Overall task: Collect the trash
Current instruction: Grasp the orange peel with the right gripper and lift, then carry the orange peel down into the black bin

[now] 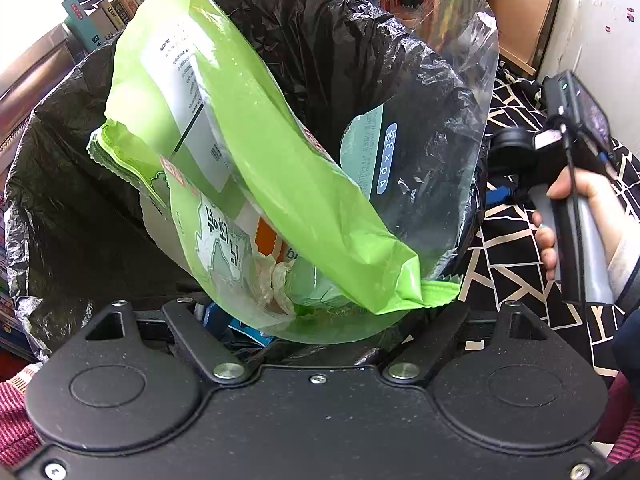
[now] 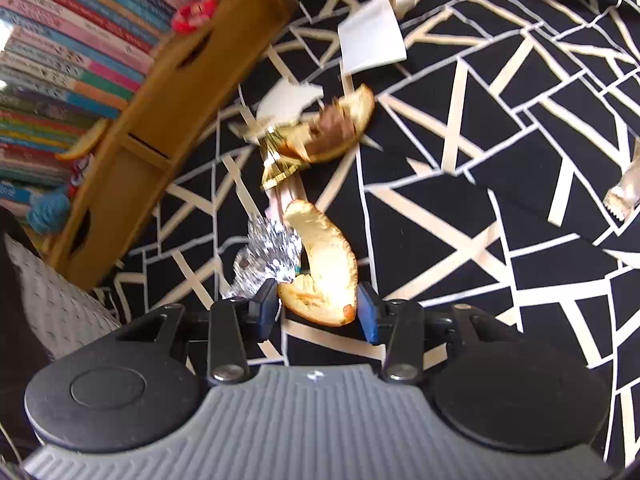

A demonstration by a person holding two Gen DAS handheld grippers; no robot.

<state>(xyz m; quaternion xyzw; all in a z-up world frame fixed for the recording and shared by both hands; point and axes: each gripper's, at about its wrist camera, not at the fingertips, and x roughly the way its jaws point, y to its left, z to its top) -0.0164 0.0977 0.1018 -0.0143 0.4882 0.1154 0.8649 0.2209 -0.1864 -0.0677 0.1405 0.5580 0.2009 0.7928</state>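
In the left wrist view a big green and clear plastic package (image 1: pixel 280 168) hangs over the mouth of a bin lined with a black bag (image 1: pixel 80 208). Its lower end lies across my left gripper (image 1: pixel 316 320), whose links are spread wide, so it is open. One blue fingertip (image 1: pixel 212 314) shows; the other is hidden by the package. In the right wrist view my right gripper (image 2: pixel 318 304) is shut on a curved orange peel (image 2: pixel 324 264), held just above the black and white patterned cloth (image 2: pixel 480 200). Crumpled silver foil (image 2: pixel 268 256) touches the left finger.
More litter lies on the cloth: a second peel (image 2: pixel 340 128), a gold wrapper (image 2: pixel 280 168), a torn tissue (image 2: pixel 288 98), a white paper (image 2: pixel 372 36), a wrapper (image 2: pixel 624 192) at the right edge. A wooden bookcase (image 2: pixel 160 120) stands to the left. A hand (image 1: pixel 576 208) is right of the bin.
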